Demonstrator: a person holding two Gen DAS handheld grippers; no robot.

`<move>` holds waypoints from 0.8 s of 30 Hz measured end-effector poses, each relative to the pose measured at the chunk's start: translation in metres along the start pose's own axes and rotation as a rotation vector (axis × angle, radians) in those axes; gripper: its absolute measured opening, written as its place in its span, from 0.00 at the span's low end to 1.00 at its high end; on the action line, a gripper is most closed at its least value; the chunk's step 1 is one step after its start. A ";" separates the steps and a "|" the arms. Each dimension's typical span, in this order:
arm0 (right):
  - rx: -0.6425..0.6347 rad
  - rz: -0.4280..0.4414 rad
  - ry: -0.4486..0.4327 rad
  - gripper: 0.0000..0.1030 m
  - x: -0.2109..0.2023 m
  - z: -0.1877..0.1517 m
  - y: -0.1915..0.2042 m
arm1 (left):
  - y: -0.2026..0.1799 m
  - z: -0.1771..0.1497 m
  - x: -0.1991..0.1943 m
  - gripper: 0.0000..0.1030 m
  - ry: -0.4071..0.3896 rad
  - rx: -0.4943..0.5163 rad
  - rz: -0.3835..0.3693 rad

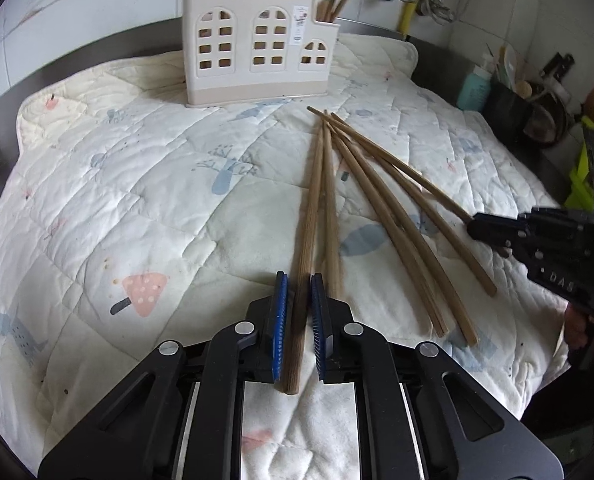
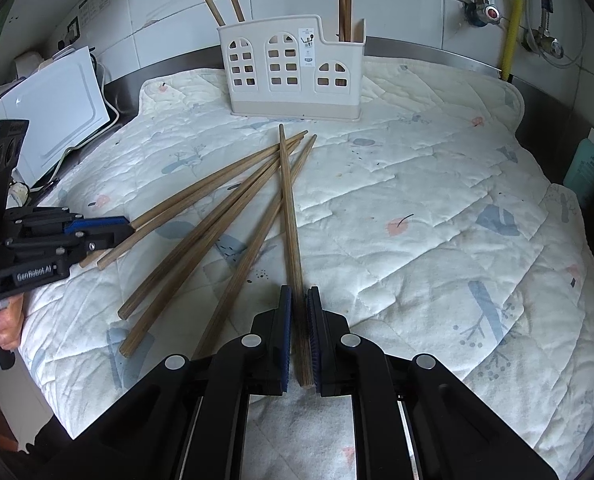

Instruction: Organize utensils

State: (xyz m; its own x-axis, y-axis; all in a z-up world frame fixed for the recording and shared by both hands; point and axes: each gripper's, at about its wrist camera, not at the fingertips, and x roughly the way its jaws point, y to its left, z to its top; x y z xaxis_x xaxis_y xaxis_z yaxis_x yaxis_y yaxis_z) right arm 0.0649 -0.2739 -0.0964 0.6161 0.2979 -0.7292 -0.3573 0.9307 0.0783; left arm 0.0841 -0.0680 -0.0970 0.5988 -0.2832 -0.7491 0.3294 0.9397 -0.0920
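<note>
Left gripper (image 1: 299,280) was clamped on the near end of one chopstick (image 1: 307,216); right gripper (image 2: 299,292) was clenched likewise on another chopstick (image 2: 289,208). Both sticks lay within the fan of loose chopsticks (image 2: 201,216) on the quilted mat (image 2: 437,220), tips crossing near the cream holder (image 2: 293,68), which stood at the mat's far edge with several sticks already upright inside. Risk judged: lifting either stick could drag crossed neighbours along. Gripped at the very end, a stick might pivot and miss its slot.
</note>
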 end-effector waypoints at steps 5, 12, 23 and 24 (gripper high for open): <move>0.002 -0.001 -0.010 0.06 -0.003 0.001 0.001 | 0.000 -0.001 0.000 0.10 -0.008 0.001 -0.002; 0.010 -0.006 -0.059 0.06 -0.026 0.011 0.000 | 0.009 0.003 -0.005 0.06 -0.009 -0.059 -0.064; -0.005 0.004 -0.210 0.06 -0.085 0.069 -0.007 | 0.013 0.030 -0.034 0.05 -0.113 -0.072 -0.099; -0.010 0.005 -0.221 0.06 -0.089 0.075 -0.007 | 0.013 0.034 -0.037 0.05 -0.125 -0.072 -0.101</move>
State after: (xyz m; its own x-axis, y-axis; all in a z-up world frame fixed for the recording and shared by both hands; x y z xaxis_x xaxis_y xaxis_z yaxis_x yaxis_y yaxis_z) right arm 0.0656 -0.2910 0.0191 0.7531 0.3426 -0.5617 -0.3667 0.9274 0.0740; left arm 0.0913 -0.0517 -0.0485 0.6529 -0.3938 -0.6470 0.3416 0.9155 -0.2125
